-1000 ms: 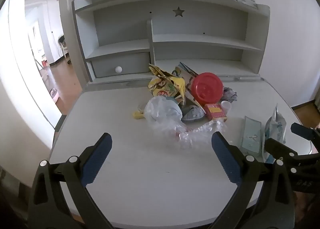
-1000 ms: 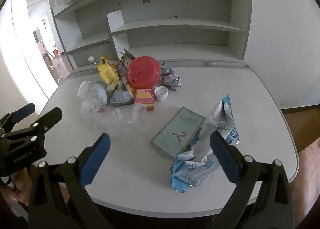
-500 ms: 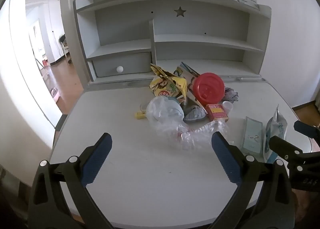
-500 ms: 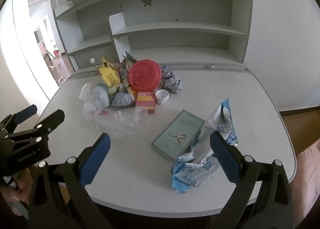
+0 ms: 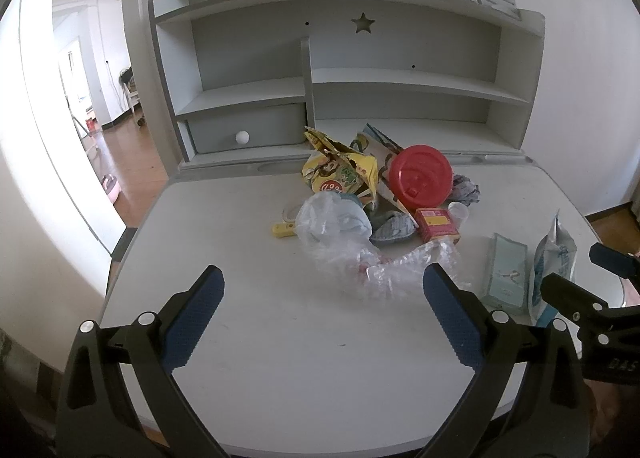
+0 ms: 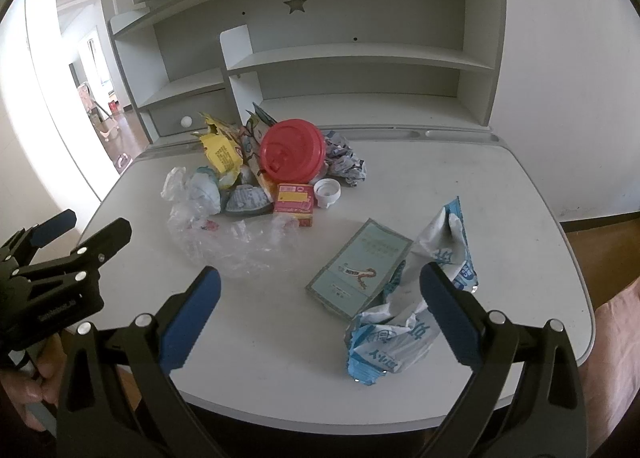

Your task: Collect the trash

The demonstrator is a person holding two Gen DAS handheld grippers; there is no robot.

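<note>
A heap of trash lies mid-desk: a red lid (image 5: pixel 421 175) (image 6: pixel 290 150), a yellow snack bag (image 5: pixel 342 175) (image 6: pixel 221 150), a small red box (image 5: pixel 437 223) (image 6: pixel 294 198), a crumpled clear plastic bag (image 5: pixel 360 250) (image 6: pixel 236 238) and a white cap (image 6: pixel 327 192). Nearer the right lie a flat green packet (image 6: pixel 360 268) (image 5: pixel 505 274) and a blue-and-white wrapper (image 6: pixel 416 298) (image 5: pixel 554 258). My left gripper (image 5: pixel 320 312) is open above bare desk, short of the clear bag. My right gripper (image 6: pixel 320 304) is open, straddling the green packet's near end, with the blue wrapper by its right finger.
The white desk (image 5: pixel 280 358) carries a grey shelf unit (image 5: pixel 400 86) at the back with a knobbed drawer (image 5: pixel 244 132). Crumpled paper (image 6: pixel 345 162) sits behind the lid. A doorway onto wooden floor (image 5: pixel 120 154) is at the left. The desk's front edge lies under both grippers.
Both grippers have drawn back and risen slightly; the trash pile sits a little farther off in both views. Both stay open, and nothing on the desk has moved.
</note>
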